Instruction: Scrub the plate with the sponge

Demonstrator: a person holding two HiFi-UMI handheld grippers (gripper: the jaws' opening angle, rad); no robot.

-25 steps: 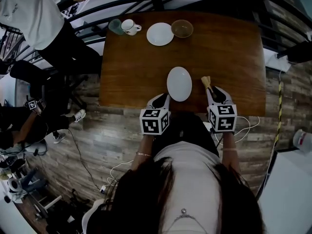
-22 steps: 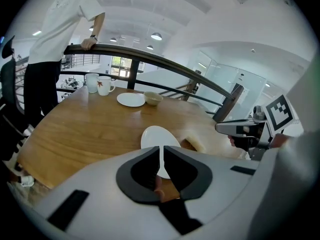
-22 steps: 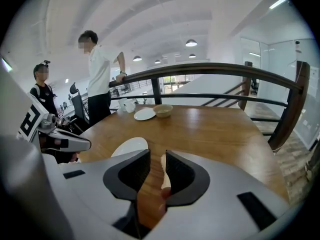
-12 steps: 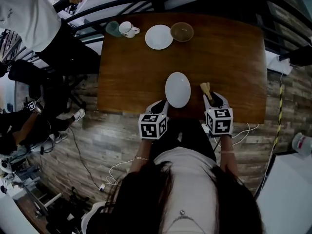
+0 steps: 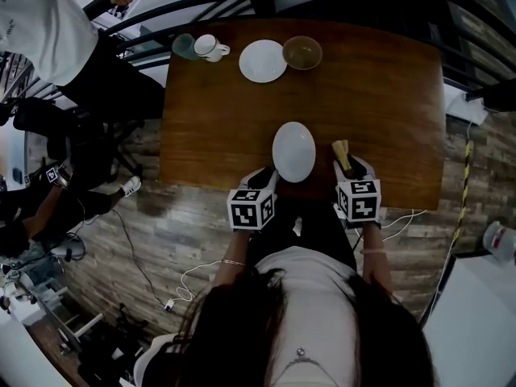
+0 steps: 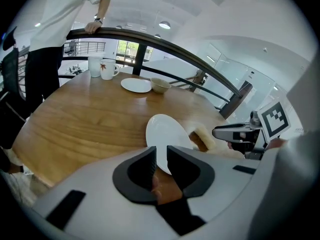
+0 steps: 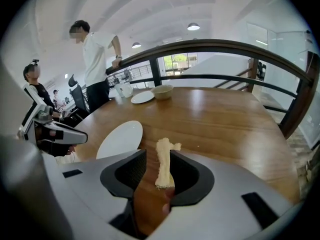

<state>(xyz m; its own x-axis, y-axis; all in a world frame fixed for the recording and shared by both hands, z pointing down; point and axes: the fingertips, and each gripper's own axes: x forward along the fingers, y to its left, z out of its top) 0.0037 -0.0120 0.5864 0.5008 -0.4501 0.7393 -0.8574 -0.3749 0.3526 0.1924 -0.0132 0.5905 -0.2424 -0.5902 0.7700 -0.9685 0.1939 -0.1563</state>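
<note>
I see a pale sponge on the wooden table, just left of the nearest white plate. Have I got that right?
Not quite. The sponge sits just right of the nearest white plate, not left, as the head view shows. It is pale, and it is on the wooden table.

White top (image 5: pixel 314 293), grey left gripper (image 6: pixel 161 152)
</note>
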